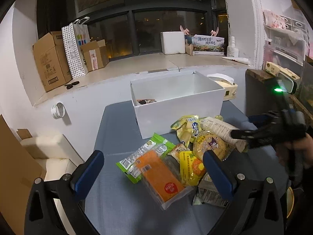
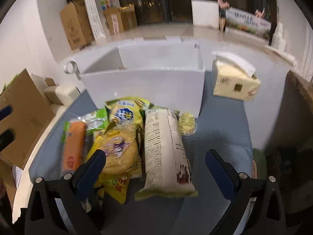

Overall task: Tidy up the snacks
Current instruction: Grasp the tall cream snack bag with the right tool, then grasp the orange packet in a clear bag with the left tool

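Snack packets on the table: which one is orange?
The flat orange packet with a red round sticker, lying at the left of the pile beside the green packet. The others are mostly yellow or cream.

A dark window (image 1: 121, 5) filled the far wall, its black frame dividing the panes, with small city lights showing low in the glass. Below it ran a pale stone sill (image 1: 137, 64). At the sill's left end stood 2 brown cardboard boxes (image 1: 50, 58) with a dotted paper bag (image 1: 75, 49) between them; toward its right end sat a white foam box (image 1: 173, 42) and a printed carton (image 1: 208, 45). White walls (image 1: 21, 45) closed in the left side. A roll of tape (image 1: 58, 110) hung on the white face under the sill. The blue-grey table (image 1: 115, 129) stood against it under dim indoor light.
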The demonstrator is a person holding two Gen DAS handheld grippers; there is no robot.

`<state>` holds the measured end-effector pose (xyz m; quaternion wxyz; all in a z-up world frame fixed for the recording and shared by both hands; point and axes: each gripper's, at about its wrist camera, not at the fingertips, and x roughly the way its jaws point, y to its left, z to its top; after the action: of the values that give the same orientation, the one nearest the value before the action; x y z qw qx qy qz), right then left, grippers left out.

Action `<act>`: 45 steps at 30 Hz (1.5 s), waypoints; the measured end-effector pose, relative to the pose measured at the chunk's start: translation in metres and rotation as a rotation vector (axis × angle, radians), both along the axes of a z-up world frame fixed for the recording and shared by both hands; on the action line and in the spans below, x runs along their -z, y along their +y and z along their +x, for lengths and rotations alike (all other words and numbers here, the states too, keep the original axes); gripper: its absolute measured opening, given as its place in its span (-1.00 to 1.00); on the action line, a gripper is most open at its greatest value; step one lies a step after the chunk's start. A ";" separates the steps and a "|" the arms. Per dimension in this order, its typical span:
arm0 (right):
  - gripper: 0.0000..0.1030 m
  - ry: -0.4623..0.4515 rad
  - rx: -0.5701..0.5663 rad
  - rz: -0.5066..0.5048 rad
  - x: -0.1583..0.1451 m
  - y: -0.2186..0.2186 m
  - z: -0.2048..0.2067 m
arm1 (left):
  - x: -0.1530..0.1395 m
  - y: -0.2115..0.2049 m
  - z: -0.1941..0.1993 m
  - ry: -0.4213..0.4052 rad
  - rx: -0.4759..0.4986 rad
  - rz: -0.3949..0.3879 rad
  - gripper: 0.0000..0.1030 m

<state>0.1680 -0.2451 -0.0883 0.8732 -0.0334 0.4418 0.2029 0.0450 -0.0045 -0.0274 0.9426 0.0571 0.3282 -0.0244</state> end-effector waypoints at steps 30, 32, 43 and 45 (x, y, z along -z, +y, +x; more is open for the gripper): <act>-0.41 0.093 -0.092 0.061 0.016 0.017 0.015 | 0.027 0.020 0.023 0.082 -0.035 -0.077 1.00; -0.41 0.071 -0.079 0.090 0.004 0.010 0.008 | 0.026 0.018 0.026 0.079 -0.034 -0.071 1.00; -0.41 -0.062 -0.049 0.140 -0.050 -0.007 -0.038 | 0.072 0.028 0.077 0.223 -0.123 -0.084 1.00; -0.41 -0.084 -0.042 0.129 -0.052 -0.004 -0.046 | 0.089 0.032 0.089 0.282 -0.187 -0.086 1.00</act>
<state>0.1224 -0.2493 -0.0359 0.8869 0.0053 0.3898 0.2478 0.1344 0.0278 -0.1161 0.8869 -0.0182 0.4598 0.0413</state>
